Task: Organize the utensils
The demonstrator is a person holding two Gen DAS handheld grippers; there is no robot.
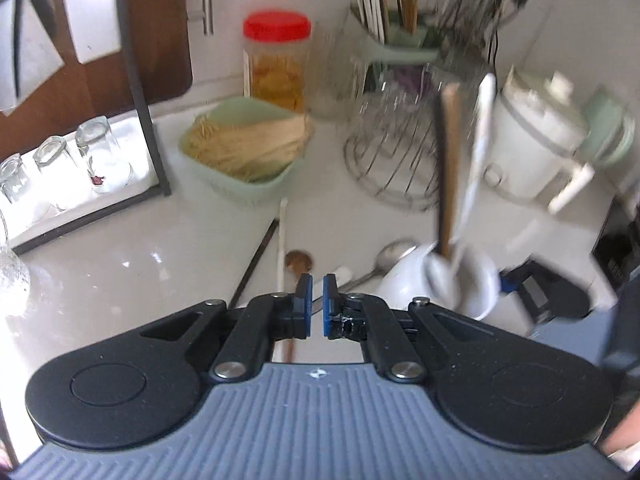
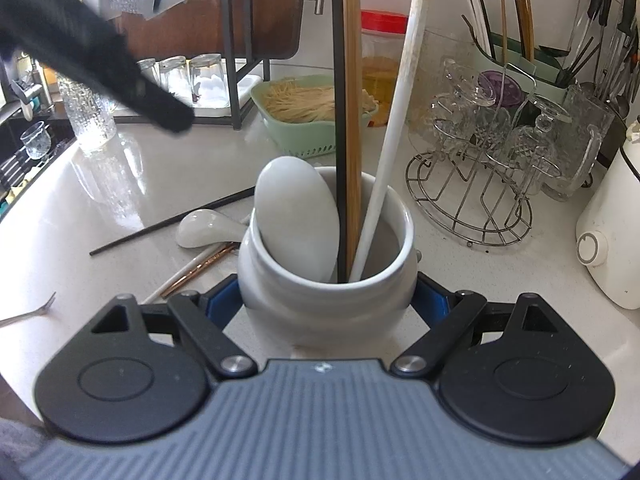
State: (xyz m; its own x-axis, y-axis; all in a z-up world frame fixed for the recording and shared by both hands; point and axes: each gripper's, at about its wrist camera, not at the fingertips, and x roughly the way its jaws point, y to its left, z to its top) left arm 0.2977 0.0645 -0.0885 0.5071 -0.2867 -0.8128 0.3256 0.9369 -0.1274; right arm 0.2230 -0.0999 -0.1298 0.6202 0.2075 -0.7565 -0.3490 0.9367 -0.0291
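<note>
The right gripper (image 2: 326, 300) clamps the white crock (image 2: 326, 264) by its sides, likely to steady it while utensils go in. It already holds a spoon (image 2: 296, 216) and upright chopsticks (image 2: 352, 120). The left gripper (image 1: 317, 294) is closed, apparently empty, above loose utensils (image 1: 298, 262) lying on the counter (image 1: 140, 264) just left of the crock.

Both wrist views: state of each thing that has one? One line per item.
left gripper: shut, empty, above the loose utensils
right gripper: shut on the white crock
white crock: upright, holds a spoon and sticks
white spoon: in the crock, bowl end up
black chopstick: flat on the counter
ceramic spoon: flat on the counter
red-lidded jar: lid on
tumblers: upside down on the tray
</note>
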